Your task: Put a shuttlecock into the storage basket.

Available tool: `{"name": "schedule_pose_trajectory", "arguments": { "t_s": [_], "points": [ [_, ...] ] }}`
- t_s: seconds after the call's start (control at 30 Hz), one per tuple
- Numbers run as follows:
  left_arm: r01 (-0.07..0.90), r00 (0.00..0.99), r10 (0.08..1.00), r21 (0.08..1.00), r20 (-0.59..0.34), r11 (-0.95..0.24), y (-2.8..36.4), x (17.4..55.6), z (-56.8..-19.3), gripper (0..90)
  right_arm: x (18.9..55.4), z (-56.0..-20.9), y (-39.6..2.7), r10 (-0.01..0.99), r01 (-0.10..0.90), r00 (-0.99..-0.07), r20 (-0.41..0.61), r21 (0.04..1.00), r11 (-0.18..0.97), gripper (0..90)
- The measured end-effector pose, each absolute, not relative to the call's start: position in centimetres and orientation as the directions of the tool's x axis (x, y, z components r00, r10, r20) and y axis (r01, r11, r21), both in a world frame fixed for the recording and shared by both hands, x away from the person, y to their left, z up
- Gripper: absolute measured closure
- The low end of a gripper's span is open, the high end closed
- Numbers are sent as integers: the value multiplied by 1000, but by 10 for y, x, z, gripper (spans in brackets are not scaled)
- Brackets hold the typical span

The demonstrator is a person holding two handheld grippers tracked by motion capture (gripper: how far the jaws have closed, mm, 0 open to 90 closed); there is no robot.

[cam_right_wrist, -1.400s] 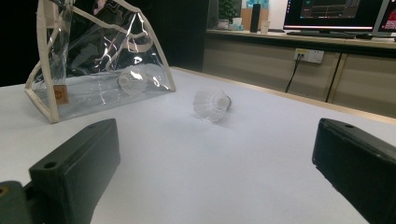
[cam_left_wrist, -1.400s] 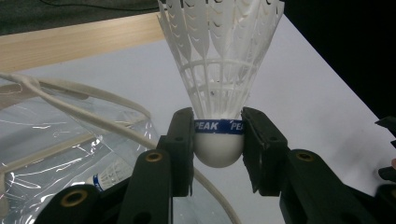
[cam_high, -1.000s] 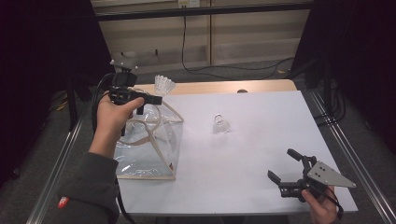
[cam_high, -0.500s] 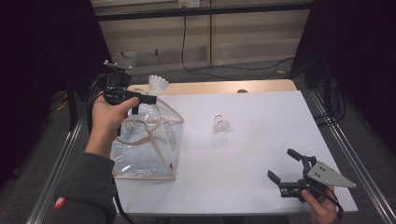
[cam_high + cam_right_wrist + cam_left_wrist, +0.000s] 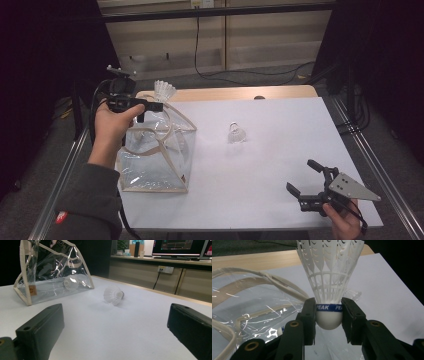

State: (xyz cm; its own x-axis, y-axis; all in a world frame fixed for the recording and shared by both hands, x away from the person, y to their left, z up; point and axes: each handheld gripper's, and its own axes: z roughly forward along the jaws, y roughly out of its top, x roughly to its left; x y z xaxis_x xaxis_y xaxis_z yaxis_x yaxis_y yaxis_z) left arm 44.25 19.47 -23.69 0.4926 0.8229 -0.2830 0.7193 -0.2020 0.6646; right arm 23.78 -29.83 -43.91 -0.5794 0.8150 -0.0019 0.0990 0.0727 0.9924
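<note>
Shuttlecock (image 5: 329, 287) sits pinched at its cork btwn the left gripper (image 5: 142, 107) pads, feathers pointing away, raised just above the clear bag (image 5: 156, 155); left forearm angles up from bottom-left. Bag handles lie right below the jaws. Right gripper (image 5: 306, 179) rests low, well apart, jaws spread w/ nothing between; second shuttlecock (image 5: 113, 295) lies ahead on white table (image 5: 270, 150).

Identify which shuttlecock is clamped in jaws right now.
The shuttlecock with the blue PEAK band, pinched by its cork in the left gripper. Another lies loose on the table; a third sits inside the clear bag.
</note>
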Motion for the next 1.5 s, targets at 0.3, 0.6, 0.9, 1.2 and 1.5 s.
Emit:
{"name": "schedule_pose_trajectory", "arguments": {
  "t_s": [0.3, 0.6, 0.9, 1.2, 1.5],
  "points": [
    [721, 471, 839, 667, -274, -186, 201, 444, -239, 657, 238, -439, -298, 815, 99, -580, -2, 992, 73, 7],
    [726, 453, 849, 666, -271, -175, 206, 444, -240, 657, 238, -439, -298, 815, 98, -580, -5, 992, 76, 7],
    [726, 436, 861, 668, -263, -163, 210, 445, -241, 657, 238, -439, -298, 814, 99, -580, -4, 992, 75, 7],
    [730, 411, 875, 667, -256, -147, 216, 446, -244, 658, 238, -439, -298, 815, 101, -580, -2, 992, 75, 7],
    [734, 389, 887, 665, -248, -136, 221, 446, -248, 657, 238, -439, -298, 814, 99, -581, -4, 992, 75, 7]
  ]
}}
